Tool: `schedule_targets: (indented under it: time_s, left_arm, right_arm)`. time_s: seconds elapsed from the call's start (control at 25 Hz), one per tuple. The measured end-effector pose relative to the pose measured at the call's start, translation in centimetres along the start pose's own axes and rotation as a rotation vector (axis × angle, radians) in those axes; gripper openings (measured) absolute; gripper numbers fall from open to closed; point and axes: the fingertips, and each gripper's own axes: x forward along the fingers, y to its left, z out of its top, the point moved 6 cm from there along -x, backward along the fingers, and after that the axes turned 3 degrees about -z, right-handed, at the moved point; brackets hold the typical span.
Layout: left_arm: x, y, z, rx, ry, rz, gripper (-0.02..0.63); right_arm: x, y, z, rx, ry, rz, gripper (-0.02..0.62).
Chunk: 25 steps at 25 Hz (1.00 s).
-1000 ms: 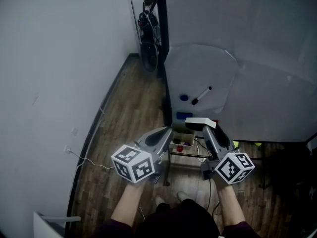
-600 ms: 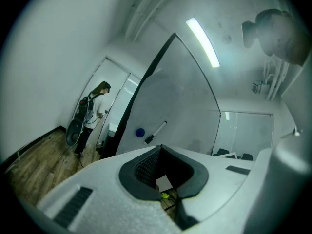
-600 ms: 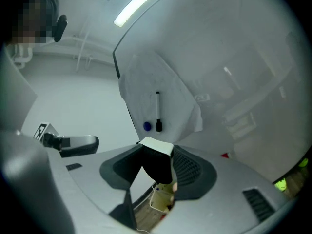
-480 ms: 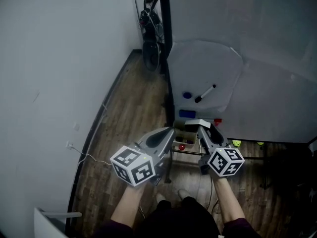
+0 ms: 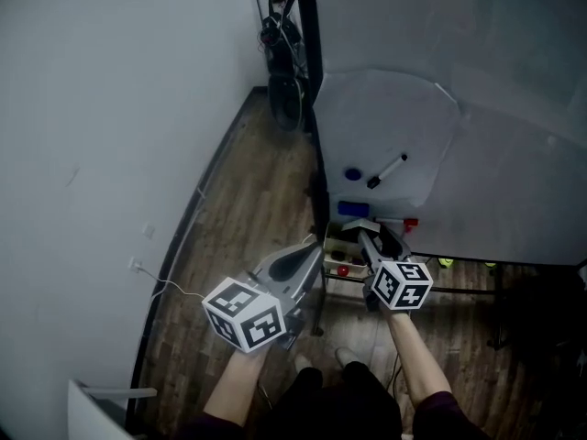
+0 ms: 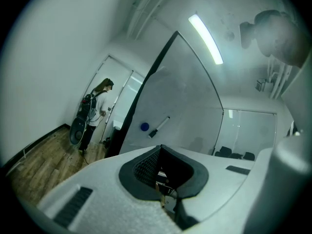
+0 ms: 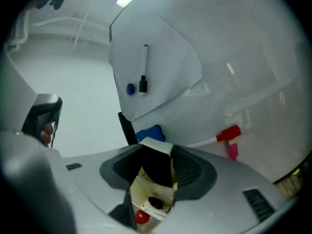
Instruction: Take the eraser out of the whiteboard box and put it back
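Counts: 2 grippers, 1 eraser, 1 box, 1 black marker, 1 blue magnet, 1 blue block, 1 red-capped marker, 1 red ball.

Left gripper [image 5: 312, 247] is being held just left of the box [image 5: 341, 257]. Its tips are being pressed together and nothing is being pinched between them.

Right gripper [image 5: 365, 233] is being held over the box. The eraser [image 7: 157, 149] is being pinched between its pads, white face up and black body below. Whether eraser and box are touching can't be told.

On the whiteboard [image 5: 514, 154] a pale sheet [image 5: 385, 117] is being shown, with the magnet [image 5: 353, 174] and black marker [image 5: 387, 170] on it, just beside each other. Lower down, at the board's bottom edge, the blue block [image 7: 148, 132] is being seen left of the red-capped marker [image 7: 228, 133].

View differences:
- Red ball [image 7: 141, 217] is being shown in the box by the head and right gripper views. A black piece [image 7: 156, 204] beside it is being shown by the right gripper view alone.
- Ceiling light [image 6: 204, 31] and chairs [image 6: 234, 152] are being shown by the left gripper view alone, as is a person [image 6: 95, 112] with a backpack standing far left.
- Floor cable [image 5: 174, 291] and both marker cubes are being shown by the head view alone.
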Motion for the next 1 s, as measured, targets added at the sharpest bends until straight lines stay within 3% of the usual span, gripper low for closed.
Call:
schedule_targets:
  time_s: [0.68,1.0]
  left_arm:
    - [-0.1,0.7,-0.8,-0.018,0.011,0.019,0.005]
    - [0.7,1.2,-1.1,-0.014,0.01,0.026,0.005]
  right_arm:
    - [0.3,-0.5,-0.5,0.015,0.001,-0.01,0.221]
    - [-0.4,-0.3,0.6,0.106,-0.016,0.038,0.164]
